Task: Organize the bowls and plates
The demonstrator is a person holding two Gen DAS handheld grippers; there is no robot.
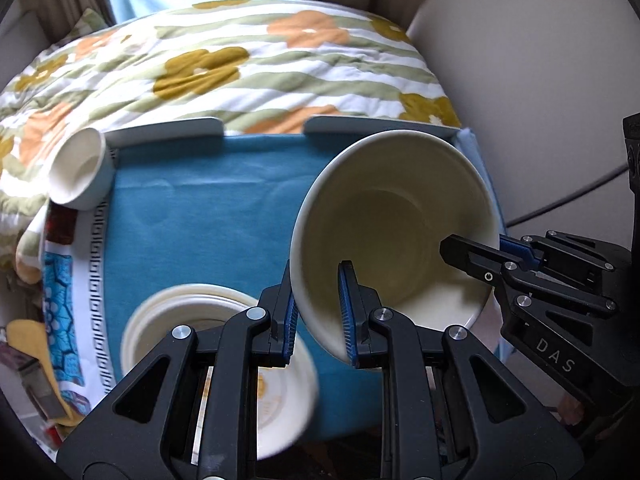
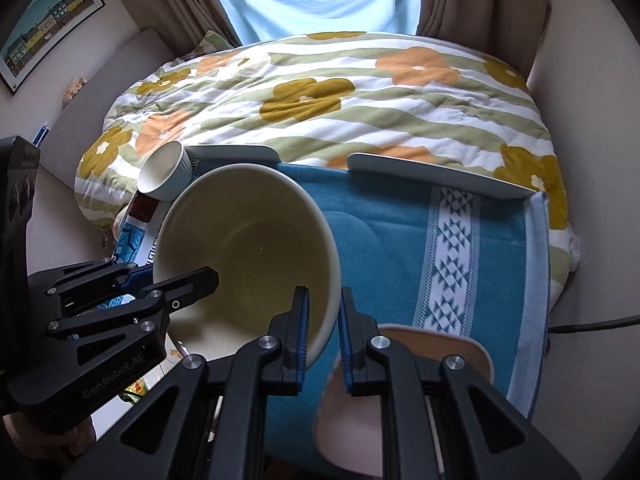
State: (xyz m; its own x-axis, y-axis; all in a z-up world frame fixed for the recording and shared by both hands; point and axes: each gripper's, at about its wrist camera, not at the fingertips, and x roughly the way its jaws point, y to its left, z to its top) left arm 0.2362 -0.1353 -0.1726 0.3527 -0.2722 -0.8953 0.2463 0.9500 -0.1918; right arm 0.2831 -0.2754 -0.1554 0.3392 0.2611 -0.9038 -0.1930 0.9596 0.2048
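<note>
Cream big bowl is hanging mid-frame, both grippers, left and right, clamping its rim; plate stack lower left and small cup are awaiting sorting.

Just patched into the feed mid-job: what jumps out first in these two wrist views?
A large cream bowl fills the middle of both views, held tilted above the blue cloth, with the left gripper and the right gripper each pinching its rim on opposite sides. Below it sits a stack of white plates at the near left, and a small white cup leans at the far-left corner against the flowered quilt.
</note>
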